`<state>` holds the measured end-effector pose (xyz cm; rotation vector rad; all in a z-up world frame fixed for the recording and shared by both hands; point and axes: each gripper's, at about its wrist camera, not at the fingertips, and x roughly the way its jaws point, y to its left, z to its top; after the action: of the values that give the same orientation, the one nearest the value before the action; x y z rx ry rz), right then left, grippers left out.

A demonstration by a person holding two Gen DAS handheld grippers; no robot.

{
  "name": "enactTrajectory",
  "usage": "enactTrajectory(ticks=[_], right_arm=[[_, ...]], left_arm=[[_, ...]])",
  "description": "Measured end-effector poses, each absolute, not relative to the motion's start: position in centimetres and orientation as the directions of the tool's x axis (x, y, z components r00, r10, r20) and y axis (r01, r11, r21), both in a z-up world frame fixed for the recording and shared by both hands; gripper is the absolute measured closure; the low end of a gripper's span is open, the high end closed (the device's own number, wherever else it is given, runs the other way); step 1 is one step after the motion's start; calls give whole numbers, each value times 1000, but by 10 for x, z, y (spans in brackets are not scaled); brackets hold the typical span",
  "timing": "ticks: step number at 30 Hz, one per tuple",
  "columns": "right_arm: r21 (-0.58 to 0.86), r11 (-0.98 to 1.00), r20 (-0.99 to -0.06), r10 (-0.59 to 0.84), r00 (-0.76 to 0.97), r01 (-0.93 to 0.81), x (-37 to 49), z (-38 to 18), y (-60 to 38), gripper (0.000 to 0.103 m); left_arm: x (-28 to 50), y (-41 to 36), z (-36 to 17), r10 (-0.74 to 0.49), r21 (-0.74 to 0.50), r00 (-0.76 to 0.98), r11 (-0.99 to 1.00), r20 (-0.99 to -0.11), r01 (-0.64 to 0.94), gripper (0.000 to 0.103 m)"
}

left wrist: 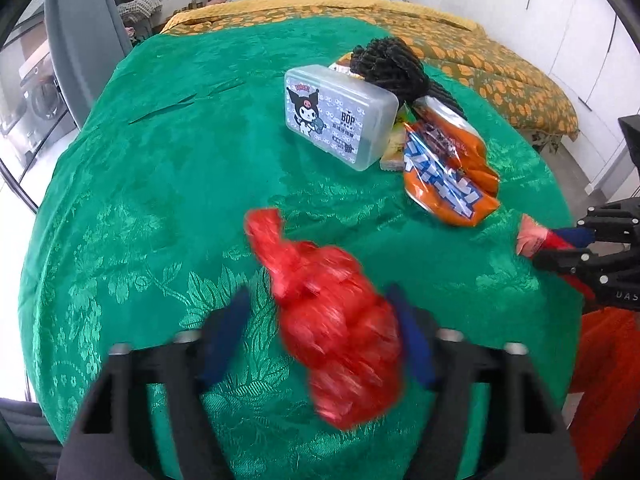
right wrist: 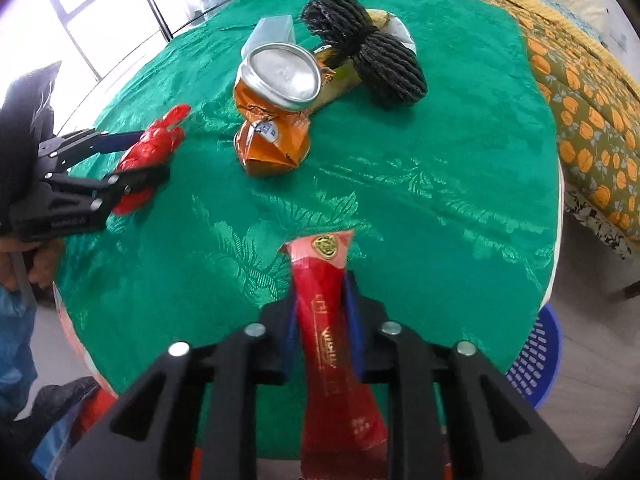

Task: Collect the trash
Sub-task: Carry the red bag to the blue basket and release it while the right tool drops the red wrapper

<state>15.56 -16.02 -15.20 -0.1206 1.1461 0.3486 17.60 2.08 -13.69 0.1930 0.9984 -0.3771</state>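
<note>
My left gripper [left wrist: 320, 320] is open around a crumpled red plastic bag [left wrist: 332, 328] on the green tablecloth; the bag touches the right blue pad, the left pad stands apart. It also shows in the right wrist view [right wrist: 150, 148]. My right gripper [right wrist: 320, 304] is shut on a red snack wrapper [right wrist: 328, 320] near the table's front edge. A crushed orange can [left wrist: 444, 164] lies mid-table, also in the right wrist view [right wrist: 276, 120].
A clear plastic box with a cartoon label [left wrist: 340, 116], a bundle of black rope [right wrist: 364, 52] and a gold wrapper [right wrist: 336, 80] lie near the can. A blue basket [right wrist: 532, 360] stands on the floor at right. A bed [left wrist: 480, 52] lies behind the table.
</note>
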Motion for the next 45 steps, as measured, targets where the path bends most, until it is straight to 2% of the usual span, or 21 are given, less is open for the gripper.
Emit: enactTrajectory(ticks=[4, 13, 19, 23, 30, 40, 42, 43, 44, 45], right_arm=[[105, 942, -883, 236, 405, -320, 146, -144, -168, 87], [249, 940, -781, 337, 526, -232, 122, -125, -223, 87], [242, 967, -735, 239, 635, -83, 109, -107, -296, 87], [187, 982, -733, 136, 667, 5, 106, -101, -344, 87], [162, 978, -737, 32, 676, 130, 110, -120, -423, 87], [267, 934, -765, 56, 642, 237, 111, -175, -502, 87], [285, 928, -766, 72, 639, 238, 114, -180, -508, 84], [294, 925, -768, 78, 636, 242, 115, -183, -511, 76], [305, 919, -771, 84, 631, 250, 116, -186, -515, 61], [315, 911, -773, 85, 628, 265, 117, -189, -520, 54]], left_arm=[[169, 25, -134, -232, -30, 497, 924, -836, 381, 59], [122, -20, -102, -387, -128, 484, 865, -785, 485, 60], [103, -113, -85, -508, -191, 412, 774, -757, 604, 60], [97, -181, -87, -548, -208, 360, 721, -755, 661, 60], [101, -293, -120, -543, -211, 289, 680, -788, 702, 59], [129, -383, -198, -488, -215, 228, 693, -842, 689, 58], [135, -389, -207, -485, -211, 229, 693, -844, 689, 56], [138, -397, -215, -489, -213, 228, 689, -842, 693, 52], [141, -401, -220, -490, -214, 224, 687, -842, 695, 41], [144, -404, -224, -485, -210, 224, 688, -846, 695, 36]])
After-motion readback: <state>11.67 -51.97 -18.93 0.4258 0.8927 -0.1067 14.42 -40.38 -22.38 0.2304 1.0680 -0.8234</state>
